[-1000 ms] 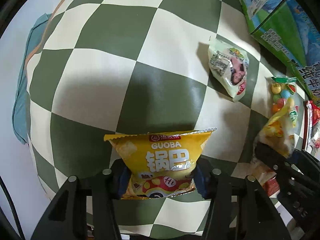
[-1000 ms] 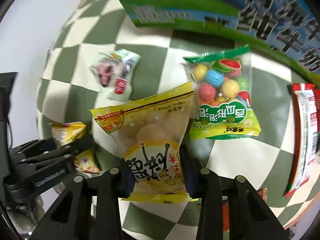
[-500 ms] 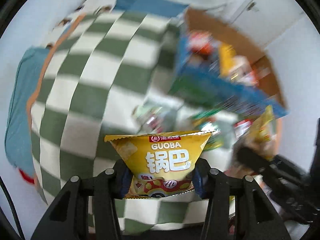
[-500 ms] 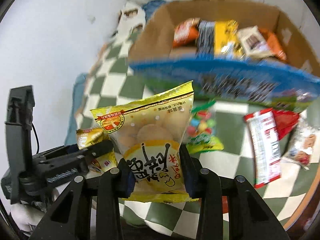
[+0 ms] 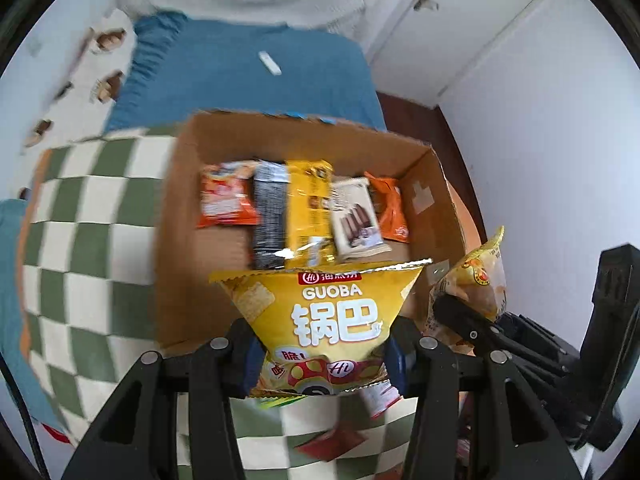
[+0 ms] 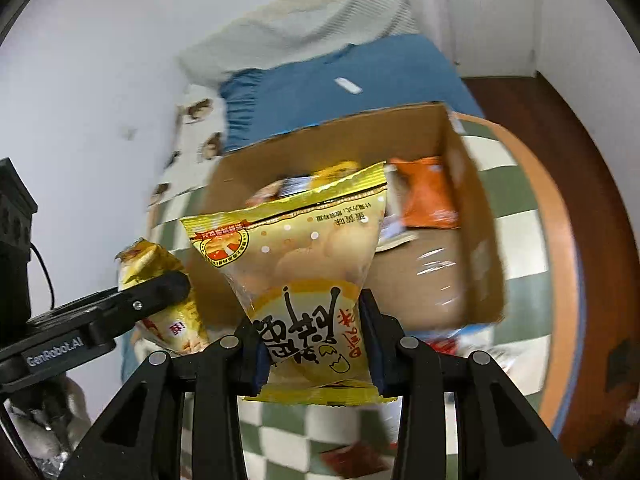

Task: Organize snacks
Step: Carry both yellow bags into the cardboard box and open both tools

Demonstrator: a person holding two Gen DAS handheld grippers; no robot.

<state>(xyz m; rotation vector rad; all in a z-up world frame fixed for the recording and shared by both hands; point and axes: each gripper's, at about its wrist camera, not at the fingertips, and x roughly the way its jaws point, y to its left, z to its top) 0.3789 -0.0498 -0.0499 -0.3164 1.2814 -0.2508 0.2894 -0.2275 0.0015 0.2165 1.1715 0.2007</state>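
A: Yellow GUOBA bag pinched in left gripper; right gripper clamps egg-biscuit pack.
B: Step?
A: Carrying both. Cardboard box just ahead, snacks inside. Next, probably reach over rim, release.

Both packets are rising from the cloth toward the box

The left gripper is lifting the GUOBA packet off the checkered cloth, and the right gripper is lifting the egg-cake packet. The cardboard box, seen from outside a second ago, is now showing its inside with the snacks.
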